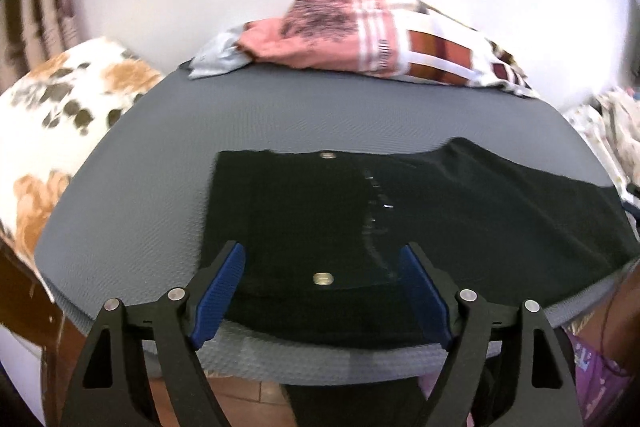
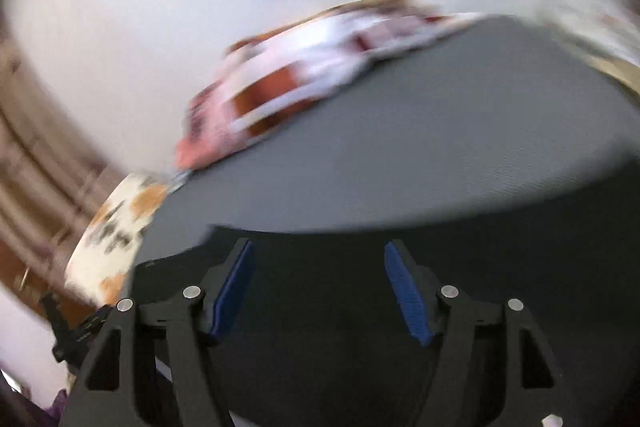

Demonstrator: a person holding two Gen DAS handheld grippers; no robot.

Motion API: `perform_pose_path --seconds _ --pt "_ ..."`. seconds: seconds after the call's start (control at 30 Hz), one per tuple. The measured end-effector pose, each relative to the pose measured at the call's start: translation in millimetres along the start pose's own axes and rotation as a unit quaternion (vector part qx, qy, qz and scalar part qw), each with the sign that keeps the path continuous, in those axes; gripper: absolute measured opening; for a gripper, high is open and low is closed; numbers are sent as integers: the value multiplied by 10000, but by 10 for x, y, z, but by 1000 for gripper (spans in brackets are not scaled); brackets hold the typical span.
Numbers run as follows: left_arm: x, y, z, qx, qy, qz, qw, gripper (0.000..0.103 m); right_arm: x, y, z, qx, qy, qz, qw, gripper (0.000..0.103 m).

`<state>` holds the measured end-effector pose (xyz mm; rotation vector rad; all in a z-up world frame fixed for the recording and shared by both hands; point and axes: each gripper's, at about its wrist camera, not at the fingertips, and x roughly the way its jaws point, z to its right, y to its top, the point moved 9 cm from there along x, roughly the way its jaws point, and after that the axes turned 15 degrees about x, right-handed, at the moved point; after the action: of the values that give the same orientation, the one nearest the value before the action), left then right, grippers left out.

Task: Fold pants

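Black pants [image 1: 400,211] lie flat on the grey mat [image 1: 160,187], waistband end at the left with two metal buttons and a zip line showing. My left gripper [image 1: 322,255] is open, its blue-padded jaws spread just above the waistband near the front edge, holding nothing. My right gripper [image 2: 318,255] is open and empty above the black pants [image 2: 320,287] in a blurred, tilted right wrist view. The other gripper [image 2: 76,331] shows at the lower left there.
A pile of pink, red and white clothes [image 1: 360,35] lies at the mat's far edge, blurred in the right wrist view [image 2: 288,83]. A floral pillow [image 1: 60,115] sits left of the mat. A white wall stands behind. A person's legs [image 1: 600,367] are at the front right.
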<state>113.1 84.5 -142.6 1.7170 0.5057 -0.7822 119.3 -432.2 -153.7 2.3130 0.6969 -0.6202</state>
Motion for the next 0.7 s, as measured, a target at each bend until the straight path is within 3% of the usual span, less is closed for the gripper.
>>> perform_pose_path --seconds 0.07,0.17,0.23,0.43,0.57,0.7 --pt "11 32 130 58 -145 -3 9999 81 -469 149 676 667 -362 391 9963 66" --pt "10 65 275 68 -327 -13 9994 81 -995 256 1375 1273 -701 874 9855 66" --pt "6 88 363 95 -416 -7 9991 81 -1238 261 1701 1747 -473 1060 9778 66" --pt "14 80 523 245 -460 -43 9986 82 -1250 205 1955 2282 186 1070 9675 62" --pt "30 30 555 220 -524 -91 9983 82 -1189 116 1873 2531 686 913 9607 63" --pt "50 -6 581 194 -601 -150 9979 82 -1092 8 1708 2538 894 759 9601 64"
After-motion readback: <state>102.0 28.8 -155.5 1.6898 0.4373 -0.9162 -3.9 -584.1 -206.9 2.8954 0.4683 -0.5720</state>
